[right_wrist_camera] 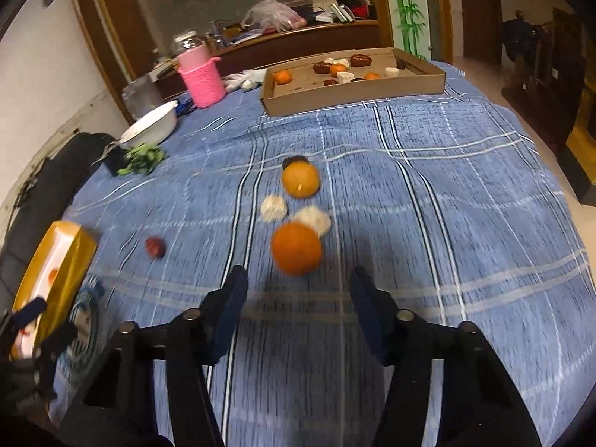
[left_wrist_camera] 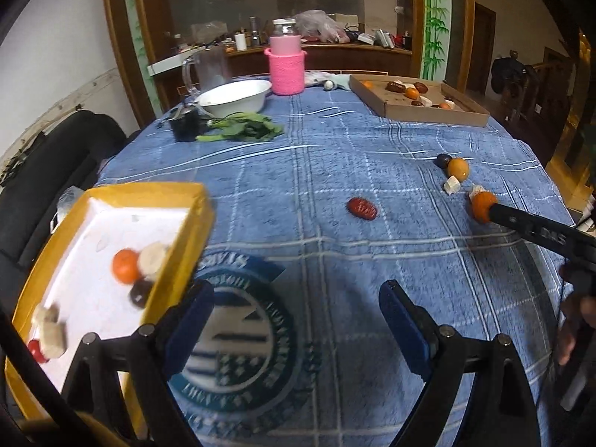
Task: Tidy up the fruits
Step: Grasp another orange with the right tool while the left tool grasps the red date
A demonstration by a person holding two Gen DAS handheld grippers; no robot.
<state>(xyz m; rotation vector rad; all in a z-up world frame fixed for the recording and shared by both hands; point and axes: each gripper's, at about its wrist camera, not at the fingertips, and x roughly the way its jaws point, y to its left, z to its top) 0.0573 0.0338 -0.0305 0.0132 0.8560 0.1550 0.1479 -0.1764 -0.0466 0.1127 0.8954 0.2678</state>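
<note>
my left gripper (left_wrist_camera: 296,326) and right gripper (right_wrist_camera: 298,307) both gape wide, holding nothing, over a fuzzy blue plaid cloth (right_wrist_camera: 465,193) near a round orange (right_wrist_camera: 297,248), its crest lettering unreadable.

Yellow tray (left_wrist_camera: 193,201) blurred, cut by frame edge; contents smeared. Near orange (right_wrist_camera: 296,249) motion-blurred.

Yellow tray (left_wrist_camera: 186,238) left, cardboard box (left_wrist_camera: 428,110) far right, loose fruits (right_wrist_camera: 298,201) btwn.
</note>
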